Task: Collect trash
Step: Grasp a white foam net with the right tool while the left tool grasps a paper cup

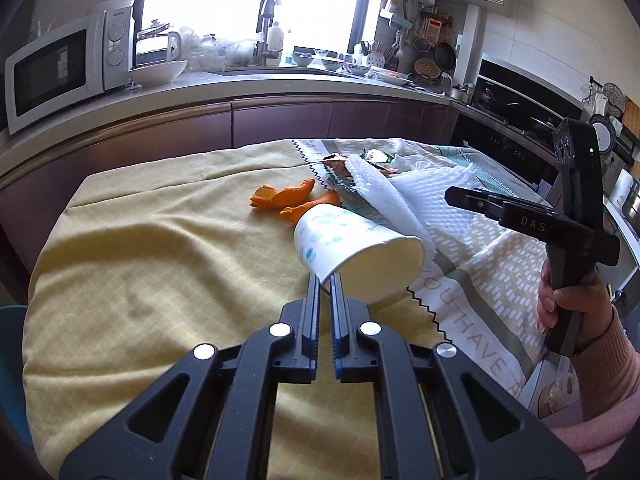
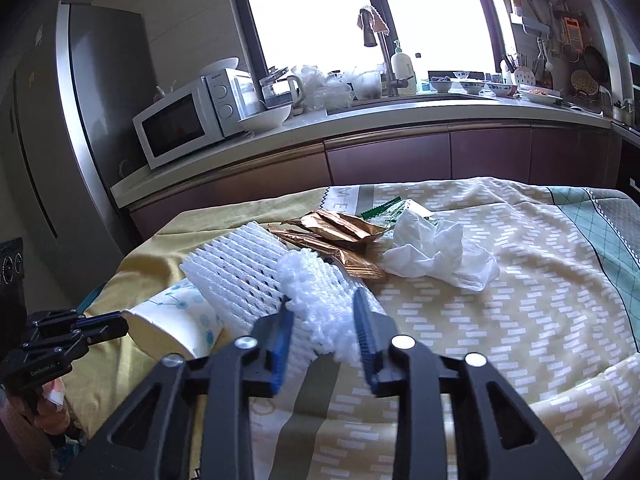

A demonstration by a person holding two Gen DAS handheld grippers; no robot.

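My left gripper (image 1: pixel 326 280) has its jaws drawn narrow, pinching the rim of the paper cup (image 1: pixel 352 252), which lies tipped on its side over the yellow cloth (image 1: pixel 160 260) with its open mouth facing my camera. Just behind the cup sit pieces of orange peel (image 1: pixel 286 198) — a few curled scraps, the nearest touching the cup's base end. My right gripper (image 2: pixel 322 310) is clamped on a white foam fruit net (image 2: pixel 320 292), the soft mesh bulging between the blue pads (image 2: pixel 282 332); a second foam net (image 2: pixel 236 268) lies just beside it, against the cup. Farther back on the patterned cloth (image 2: pixel 520 280) lie copper-coloured foil wrappers (image 2: pixel 332 236), a green-and-white wrapper (image 2: pixel 386 212) partly hidden, and a crumpled white tissue (image 2: pixel 436 252) touching the wrappers' edge. From the left camera I can see a hand (image 1: pixel 568 304) in a pink sleeve (image 1: pixel 612 364) gripping the right tool's handle. Along the counter (image 1: pixel 280 80) behind stand a white microwave (image 1: pixel 64 68), a white bowl (image 1: pixel 158 70) and a tap — the window glare washes out anything beyond.
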